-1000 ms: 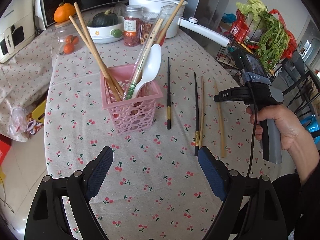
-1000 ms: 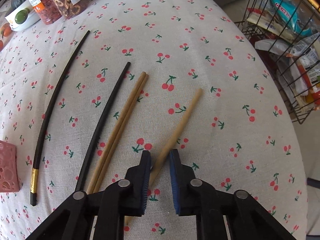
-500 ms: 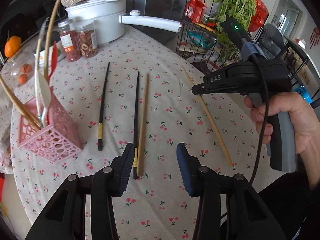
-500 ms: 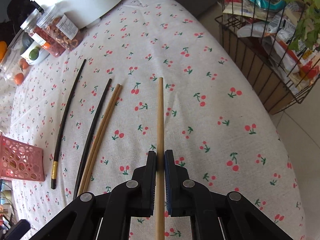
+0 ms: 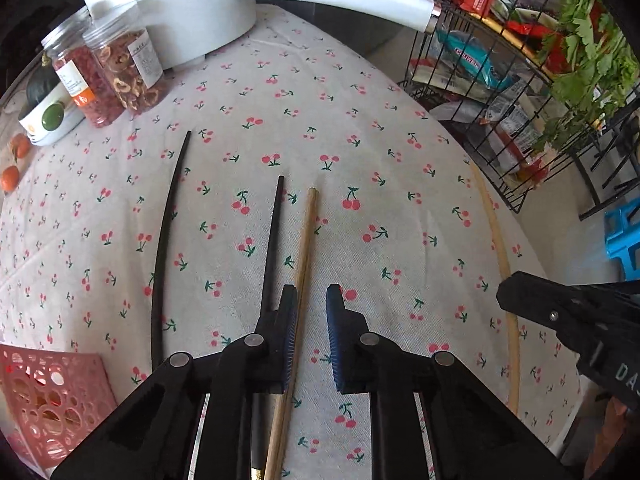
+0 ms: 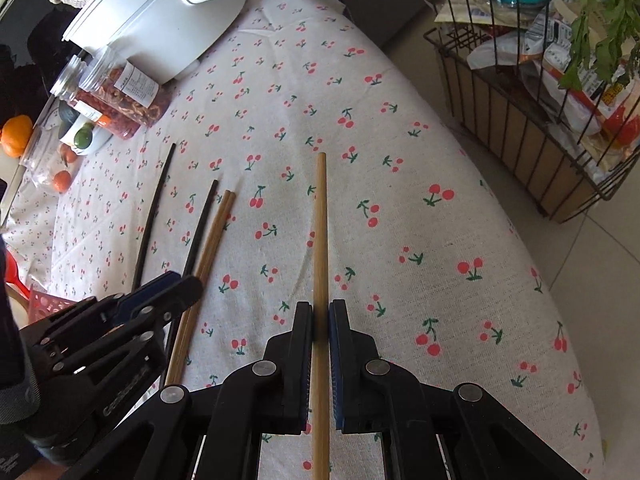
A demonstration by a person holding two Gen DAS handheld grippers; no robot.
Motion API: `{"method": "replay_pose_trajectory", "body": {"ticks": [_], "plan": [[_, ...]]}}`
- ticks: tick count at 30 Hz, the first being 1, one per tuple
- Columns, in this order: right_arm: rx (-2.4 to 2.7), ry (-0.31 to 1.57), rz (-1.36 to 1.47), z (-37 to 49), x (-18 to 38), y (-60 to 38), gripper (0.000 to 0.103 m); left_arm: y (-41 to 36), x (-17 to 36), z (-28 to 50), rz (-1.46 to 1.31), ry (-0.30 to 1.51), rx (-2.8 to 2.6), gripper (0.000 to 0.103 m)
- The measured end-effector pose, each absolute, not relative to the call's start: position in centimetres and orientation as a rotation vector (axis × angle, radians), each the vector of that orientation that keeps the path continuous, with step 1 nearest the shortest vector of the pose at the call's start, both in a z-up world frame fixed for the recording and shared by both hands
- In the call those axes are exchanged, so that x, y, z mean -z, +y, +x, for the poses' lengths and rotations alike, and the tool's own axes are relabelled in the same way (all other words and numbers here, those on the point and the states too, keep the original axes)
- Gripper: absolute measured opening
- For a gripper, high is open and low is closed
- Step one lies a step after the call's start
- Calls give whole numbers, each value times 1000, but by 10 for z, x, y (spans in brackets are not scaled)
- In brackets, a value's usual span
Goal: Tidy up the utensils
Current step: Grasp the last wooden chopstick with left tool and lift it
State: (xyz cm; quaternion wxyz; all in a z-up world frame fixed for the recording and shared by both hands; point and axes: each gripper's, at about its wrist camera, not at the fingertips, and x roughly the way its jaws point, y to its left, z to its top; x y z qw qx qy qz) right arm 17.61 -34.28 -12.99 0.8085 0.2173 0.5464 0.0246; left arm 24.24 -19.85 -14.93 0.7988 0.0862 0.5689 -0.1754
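My right gripper is shut on a single wooden chopstick and holds it above the cherry-print tablecloth. The same chopstick shows at the right in the left wrist view. My left gripper is open low over the table, its jaws astride a pair of wooden chopsticks. A black chopstick lies just left of that pair, under the left finger. A second black chopstick lies further left. The pink utensil basket stands at the lower left.
A white pot with a long handle, two jars and a bowl stand at the table's far side. A black wire rack with packets and greens stands off the table's right edge.
My left gripper has moved forward and down over the wooden pair and narrowed its opening. My right gripper has picked up the single wooden chopstick and holds it lifted.
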Motion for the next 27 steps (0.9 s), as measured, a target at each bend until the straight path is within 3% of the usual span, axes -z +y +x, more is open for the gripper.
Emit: {"method": "replay_pose_trajectory", "body": {"ticks": [8,12,27], "plan": [[-64,1167,483,178,130,-344,6,-207,162,256,248,1250,304,13],[-57,1164,481,176,129,-343,6,-204,158,251,235,1253,307,5],[-106,970,513,134,69,-318,6,-132,44,126,217,950,446,4]]}}
